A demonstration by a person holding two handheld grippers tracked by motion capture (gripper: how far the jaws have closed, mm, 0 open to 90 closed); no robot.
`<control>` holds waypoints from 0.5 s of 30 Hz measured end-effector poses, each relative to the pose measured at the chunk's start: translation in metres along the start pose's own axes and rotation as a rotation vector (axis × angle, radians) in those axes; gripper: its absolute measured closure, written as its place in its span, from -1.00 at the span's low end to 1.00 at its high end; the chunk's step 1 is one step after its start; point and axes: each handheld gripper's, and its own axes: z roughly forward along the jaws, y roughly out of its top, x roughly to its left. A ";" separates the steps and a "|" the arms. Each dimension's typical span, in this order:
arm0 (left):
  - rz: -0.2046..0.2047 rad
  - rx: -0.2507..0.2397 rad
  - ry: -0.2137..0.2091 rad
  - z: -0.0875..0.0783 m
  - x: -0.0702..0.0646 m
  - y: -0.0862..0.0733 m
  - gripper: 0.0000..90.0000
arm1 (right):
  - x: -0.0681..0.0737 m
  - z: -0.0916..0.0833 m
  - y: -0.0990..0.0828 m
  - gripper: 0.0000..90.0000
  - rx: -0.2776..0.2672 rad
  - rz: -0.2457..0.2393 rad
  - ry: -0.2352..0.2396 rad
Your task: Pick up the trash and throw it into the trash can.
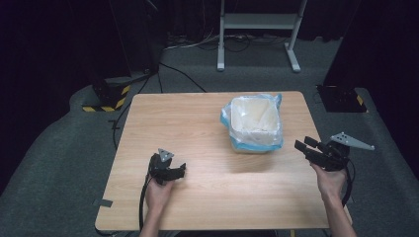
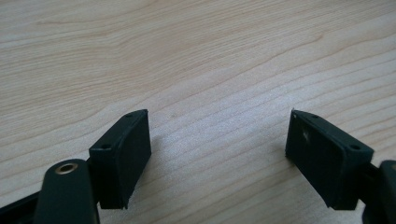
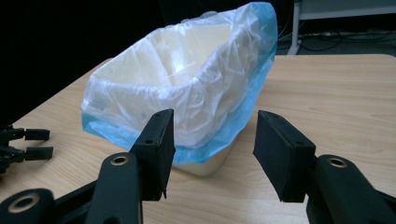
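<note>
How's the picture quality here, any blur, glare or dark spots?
High view: table evenly lit, surroundings nearly black, bin casts a soft shadow toward the person. Left gripper view: wood grain sharp, near jaws soft. Right gripper view: liner bright, slightly washed out, background dark.

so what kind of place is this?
Likely a lab or recording studio: black curtains all round, floor cables, hazard-taped stand base, one wooden table holding a bag-lined bin.
</note>
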 end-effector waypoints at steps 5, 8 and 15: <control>0.000 0.000 0.000 0.000 0.000 0.000 -0.51 | -0.002 0.002 -0.010 0.05 0.009 0.015 -0.007; 0.001 0.000 0.000 0.000 0.000 0.000 -0.51 | -0.003 0.003 -0.013 0.05 0.011 0.014 -0.011; 0.000 0.000 0.000 0.000 0.000 0.000 -0.51 | -0.004 0.005 -0.023 0.05 0.027 0.015 -0.027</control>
